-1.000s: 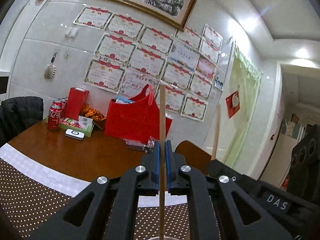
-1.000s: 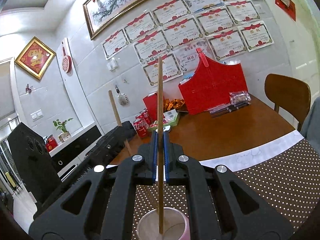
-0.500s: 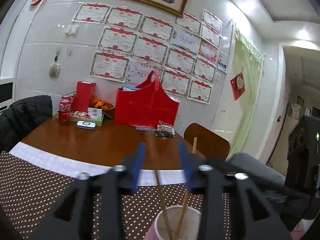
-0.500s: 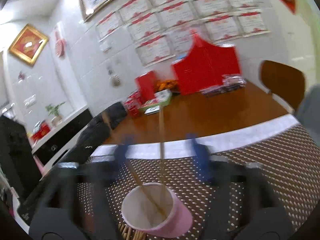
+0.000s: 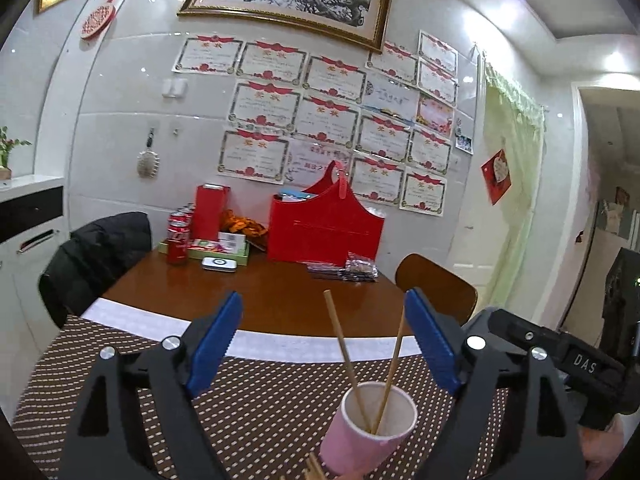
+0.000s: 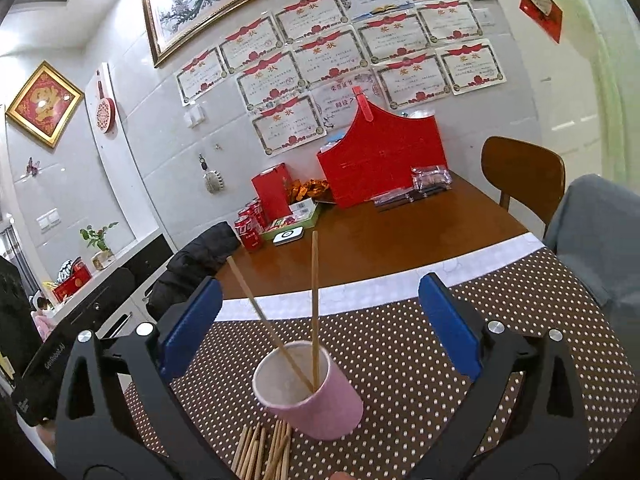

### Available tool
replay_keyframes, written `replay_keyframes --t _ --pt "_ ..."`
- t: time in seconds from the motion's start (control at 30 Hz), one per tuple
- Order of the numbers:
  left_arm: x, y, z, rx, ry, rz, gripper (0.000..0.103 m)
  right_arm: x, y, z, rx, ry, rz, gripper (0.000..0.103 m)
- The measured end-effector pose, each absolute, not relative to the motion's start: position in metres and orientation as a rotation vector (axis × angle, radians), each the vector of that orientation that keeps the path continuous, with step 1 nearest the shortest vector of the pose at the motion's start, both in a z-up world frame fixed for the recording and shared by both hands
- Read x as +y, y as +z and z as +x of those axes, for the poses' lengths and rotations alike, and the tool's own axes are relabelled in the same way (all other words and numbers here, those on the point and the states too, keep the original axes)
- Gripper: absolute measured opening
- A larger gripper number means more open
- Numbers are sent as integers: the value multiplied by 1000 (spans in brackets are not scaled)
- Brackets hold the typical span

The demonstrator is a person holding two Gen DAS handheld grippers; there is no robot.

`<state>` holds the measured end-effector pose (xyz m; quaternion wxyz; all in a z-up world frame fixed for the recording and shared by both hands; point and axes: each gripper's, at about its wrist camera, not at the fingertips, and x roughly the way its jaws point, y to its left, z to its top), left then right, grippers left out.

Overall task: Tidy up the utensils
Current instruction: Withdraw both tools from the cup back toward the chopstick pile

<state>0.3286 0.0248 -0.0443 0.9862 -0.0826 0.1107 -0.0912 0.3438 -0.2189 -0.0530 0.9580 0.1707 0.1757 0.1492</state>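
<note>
Inside the pink cup [image 6: 316, 400], two chopsticks [image 6: 314, 308], tips apparently down, crossed

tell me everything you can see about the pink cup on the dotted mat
The pink paper-looking cup is round, with a white inside and an open top. It stands upright on the brown white-dotted mat, and looks slightly tilted only through the fisheye lens. Two thin wooden chopsticks lean inside it, crossing near the bottom. A loose bundle of wooden chopsticks lies on the mat at its base. Neither gripper touches it.
</note>
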Motion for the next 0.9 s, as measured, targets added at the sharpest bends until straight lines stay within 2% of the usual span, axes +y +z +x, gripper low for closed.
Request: replay_keyframes --t 0.43,0.9 --pt "39 -37 279 281 -109 -121 82 -214 -45 294 388 302 306 97" --pt "67 -80 250 414 -55 -137 82 -208 -74 261 508 293 247 97"
